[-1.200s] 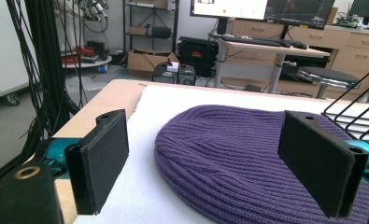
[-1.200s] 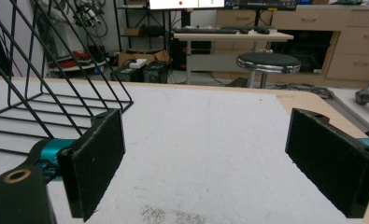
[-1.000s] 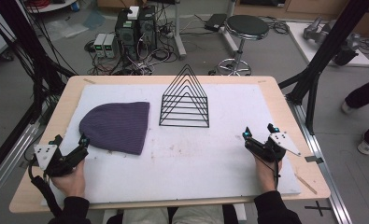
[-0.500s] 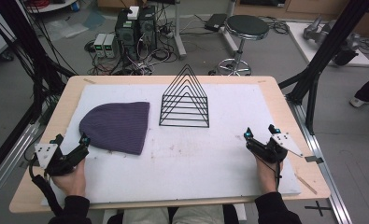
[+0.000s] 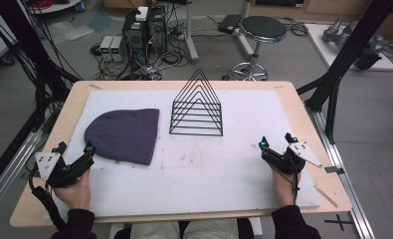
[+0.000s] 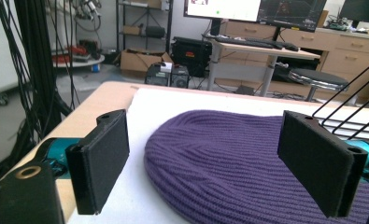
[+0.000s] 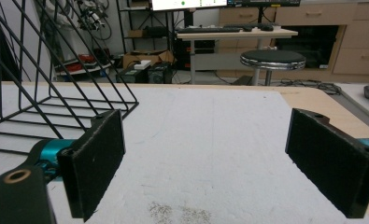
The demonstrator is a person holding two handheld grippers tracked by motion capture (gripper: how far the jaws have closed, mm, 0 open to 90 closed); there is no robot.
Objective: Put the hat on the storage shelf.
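My left claw point(image 5: 74, 152) gapes wide just beside the purple beanie point(image 5: 124, 134), left of the wire rack point(image 5: 196, 107); I should pinch its near edge low. My right claw point(image 5: 277, 145) idles open.

one beanie point(image 5: 124, 135), one wire rack point(image 5: 197, 107), two grippers

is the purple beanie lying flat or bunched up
Flat. The purple beanie lies spread on the white mat, its outline smooth and rounded, with the open left gripper at its near edge.
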